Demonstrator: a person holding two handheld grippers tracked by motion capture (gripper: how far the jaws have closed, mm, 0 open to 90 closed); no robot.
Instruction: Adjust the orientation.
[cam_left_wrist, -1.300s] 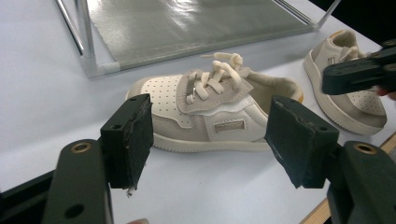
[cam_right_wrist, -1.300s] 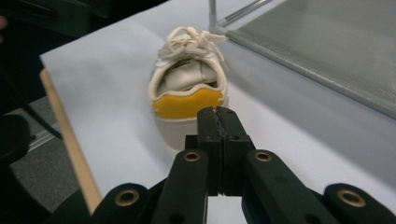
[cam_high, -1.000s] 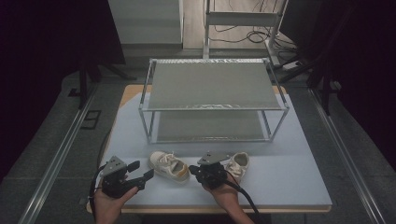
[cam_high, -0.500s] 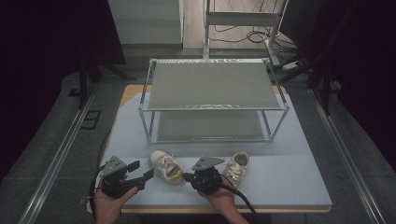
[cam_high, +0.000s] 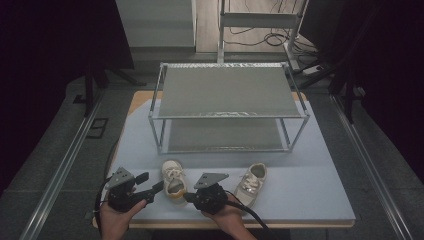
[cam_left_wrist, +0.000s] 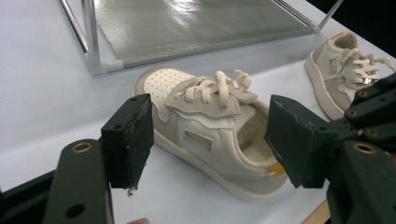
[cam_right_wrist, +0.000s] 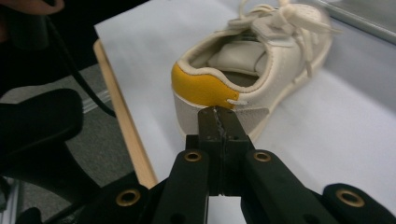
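Note:
Two small cream sneakers lie on the white table near its front edge. The left sneaker (cam_high: 173, 178) (cam_left_wrist: 210, 135) (cam_right_wrist: 252, 70) points its toe at the rack and has a yellow heel tab. My left gripper (cam_high: 150, 182) (cam_left_wrist: 210, 140) is open, and that sneaker lies just beyond its jaws. My right gripper (cam_high: 188, 196) (cam_right_wrist: 218, 116) is shut with nothing in it, its tips against the sneaker's heel below the yellow tab. The right sneaker (cam_high: 251, 183) (cam_left_wrist: 345, 70) lies apart, to the right of the right gripper.
A two-tier metal rack (cam_high: 227, 107) with grey shelves stands mid-table behind the sneakers; its lower shelf corner (cam_left_wrist: 100, 65) is close to the left sneaker's toe. The table's wooden front edge (cam_right_wrist: 126, 135) runs right by both grippers.
My right gripper has moved left and back toward the table's front edge, ending behind the left sneaker's heel. That sneaker has turned its toe toward the rack. The left gripper has stayed put.

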